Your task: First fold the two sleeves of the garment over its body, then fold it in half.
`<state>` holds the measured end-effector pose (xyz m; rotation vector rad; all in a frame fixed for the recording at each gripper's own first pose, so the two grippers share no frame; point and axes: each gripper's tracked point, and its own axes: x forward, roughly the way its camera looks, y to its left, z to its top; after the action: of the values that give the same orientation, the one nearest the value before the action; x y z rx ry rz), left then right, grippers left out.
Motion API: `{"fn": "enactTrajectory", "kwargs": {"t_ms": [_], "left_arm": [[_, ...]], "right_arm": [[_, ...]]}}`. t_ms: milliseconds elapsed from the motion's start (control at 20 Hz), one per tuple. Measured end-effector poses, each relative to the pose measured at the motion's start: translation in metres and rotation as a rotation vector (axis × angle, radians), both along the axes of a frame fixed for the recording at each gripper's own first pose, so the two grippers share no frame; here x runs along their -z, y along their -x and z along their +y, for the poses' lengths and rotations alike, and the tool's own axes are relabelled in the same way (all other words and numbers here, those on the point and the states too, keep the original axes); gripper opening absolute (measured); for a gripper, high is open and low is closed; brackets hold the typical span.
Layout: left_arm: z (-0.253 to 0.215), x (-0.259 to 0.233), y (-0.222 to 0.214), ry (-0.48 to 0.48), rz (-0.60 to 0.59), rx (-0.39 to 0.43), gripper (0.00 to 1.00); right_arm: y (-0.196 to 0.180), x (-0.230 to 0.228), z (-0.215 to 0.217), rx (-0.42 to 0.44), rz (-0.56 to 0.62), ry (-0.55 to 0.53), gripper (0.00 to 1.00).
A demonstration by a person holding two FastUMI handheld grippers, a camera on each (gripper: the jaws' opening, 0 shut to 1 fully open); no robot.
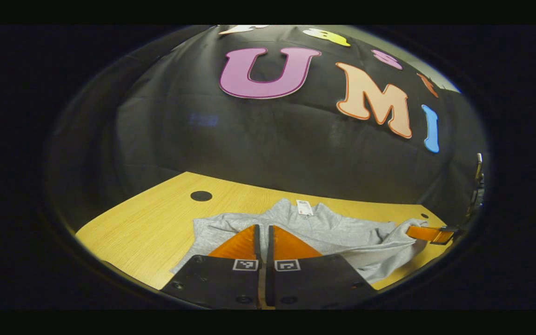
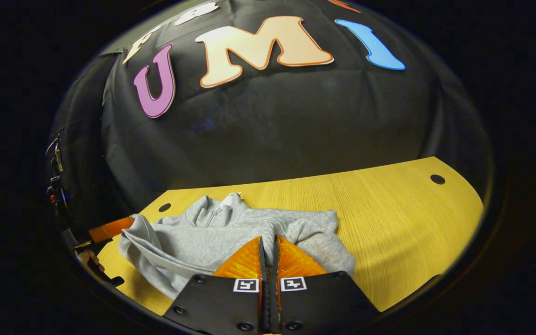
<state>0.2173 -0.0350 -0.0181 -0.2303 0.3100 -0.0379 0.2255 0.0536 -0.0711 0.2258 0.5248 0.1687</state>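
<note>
A grey sweatshirt [image 1: 342,232] lies bunched on the wooden table [image 1: 156,218], its collar and white label [image 1: 304,207] towards the wall. In the left gripper view my left gripper [image 1: 263,228] has its orange fingers pressed together on the fabric's near edge. Far right in that view, my right gripper [image 1: 428,233] pinches a raised fold. In the right gripper view the right gripper [image 2: 268,239] is shut on the sweatshirt [image 2: 231,228] near its front edge. The left gripper [image 2: 110,229] lifts the garment's left end there. The sleeves lie folded in.
The table [image 2: 389,218] has bare wood to the right of the garment in the right gripper view, with round black holes [image 2: 437,179] [image 1: 201,196]. The black cloth wall rises right behind the table. Some hardware [image 2: 56,181] hangs at the booth's side.
</note>
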Motion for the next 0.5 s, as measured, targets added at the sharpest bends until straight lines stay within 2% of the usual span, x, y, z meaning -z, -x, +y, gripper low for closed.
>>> {"fn": "enactTrajectory", "kwargs": {"t_ms": [50,100,250,300,350,450,500], "left_arm": [[0.002,0.001,-0.002,-0.013,0.001,-0.008,0.0],[0.006,0.002,-0.005,-0.033,-0.008,-0.024,0.0],[0.014,-0.003,-0.008,-0.068,-0.035,-0.057,0.57],[0.019,-0.013,-0.001,-0.081,-0.046,-0.068,0.76],[0.026,-0.019,-0.004,-0.094,-0.063,-0.089,0.95],[0.033,-0.036,-0.001,-0.092,-0.104,-0.113,0.94],[0.035,-0.048,0.003,-0.079,-0.127,-0.115,0.94]], "right_arm": [[-0.002,0.002,-0.001,0.006,0.007,-0.014,0.04],[-0.007,0.001,-0.005,0.019,0.002,-0.014,0.12],[-0.011,-0.006,-0.021,0.051,-0.036,0.028,0.77],[-0.013,-0.014,-0.027,0.065,-0.061,0.04,0.91],[-0.013,-0.022,-0.03,0.075,-0.084,0.042,0.96],[-0.012,-0.045,-0.031,0.082,-0.144,0.02,0.94],[-0.009,-0.059,-0.031,0.082,-0.176,0.008,0.98]]}}
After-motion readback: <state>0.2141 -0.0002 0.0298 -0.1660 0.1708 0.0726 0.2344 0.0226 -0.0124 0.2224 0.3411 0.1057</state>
